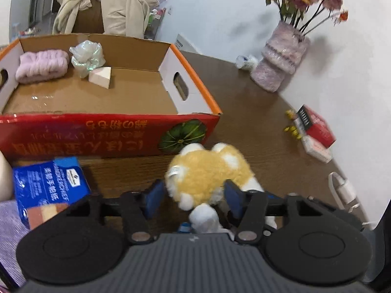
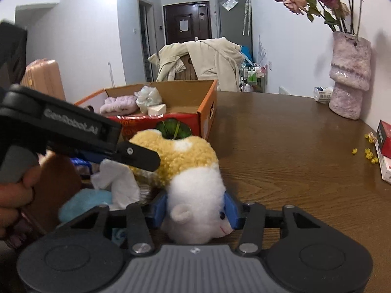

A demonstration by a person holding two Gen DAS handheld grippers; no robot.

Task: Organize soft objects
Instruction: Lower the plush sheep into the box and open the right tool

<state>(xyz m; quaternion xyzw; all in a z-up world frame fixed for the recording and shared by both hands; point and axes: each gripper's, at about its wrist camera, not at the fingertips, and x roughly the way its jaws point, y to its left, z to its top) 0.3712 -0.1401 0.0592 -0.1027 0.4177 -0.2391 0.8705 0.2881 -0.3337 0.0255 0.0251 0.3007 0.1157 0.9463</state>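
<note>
A yellow-and-white plush toy (image 1: 207, 168) lies on the brown table (image 1: 256, 122), just in front of the orange cardboard box (image 1: 210, 100). My left gripper (image 1: 194, 193) has its blue pads pressed on the toy's yellow body from both sides. In the right wrist view my right gripper (image 2: 196, 210) is shut on the toy's white head (image 2: 195, 195), and the left gripper (image 2: 143, 157) reaches in from the left onto the yellow body (image 2: 185, 156). Inside the box lie a pink knitted roll (image 1: 41, 67), a crumpled clear bag (image 1: 86, 58) and a white wedge sponge (image 1: 101, 77).
A blue tissue pack (image 1: 48, 185) lies left of the toy. A white tissue (image 2: 119, 183) and a light blue cloth (image 2: 83, 202) sit close by. By the wall stand a pink vase of dried flowers (image 1: 281, 66) and red and white packets (image 1: 317, 127).
</note>
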